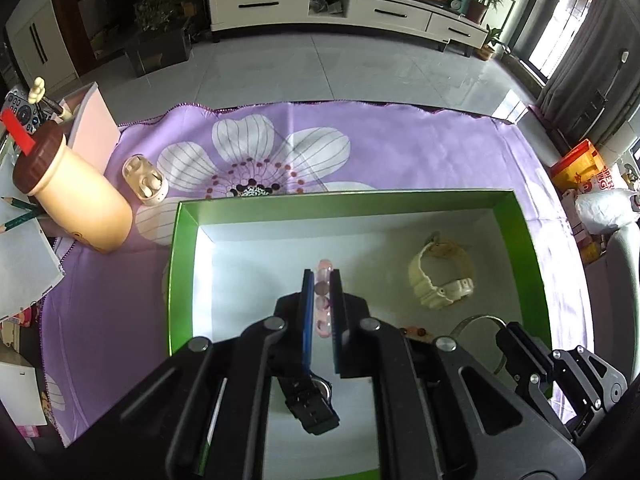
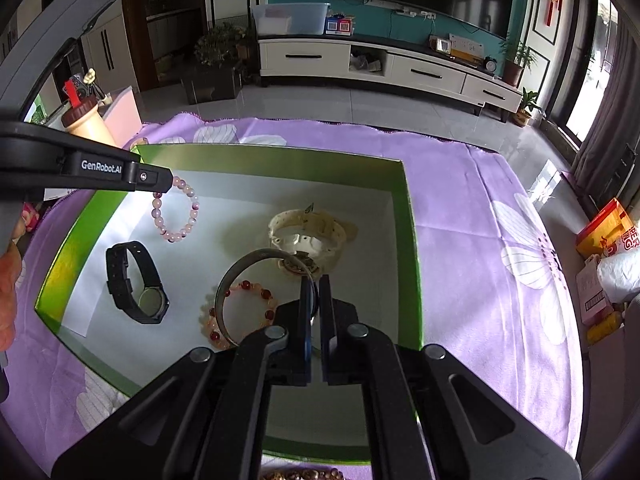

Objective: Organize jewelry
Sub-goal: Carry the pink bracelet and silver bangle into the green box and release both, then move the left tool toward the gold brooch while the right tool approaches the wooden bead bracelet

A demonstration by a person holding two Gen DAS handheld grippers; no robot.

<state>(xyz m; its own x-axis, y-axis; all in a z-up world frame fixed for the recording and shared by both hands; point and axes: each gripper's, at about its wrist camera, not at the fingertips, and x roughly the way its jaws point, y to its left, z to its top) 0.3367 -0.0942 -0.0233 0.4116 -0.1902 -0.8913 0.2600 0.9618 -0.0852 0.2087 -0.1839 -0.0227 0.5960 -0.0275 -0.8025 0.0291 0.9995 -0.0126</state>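
While the pink bead bracelet (image 1: 323, 300) hangs clamped between the closed fingers of the left gripper (image 1: 322, 280) over the green box (image 1: 524, 240), the right gripper (image 2: 315, 282) pinches the metal bangle (image 2: 256, 258) above the red bead bracelet (image 2: 240, 312), between the black watch (image 2: 136, 282) and cream watch (image 2: 308, 236).
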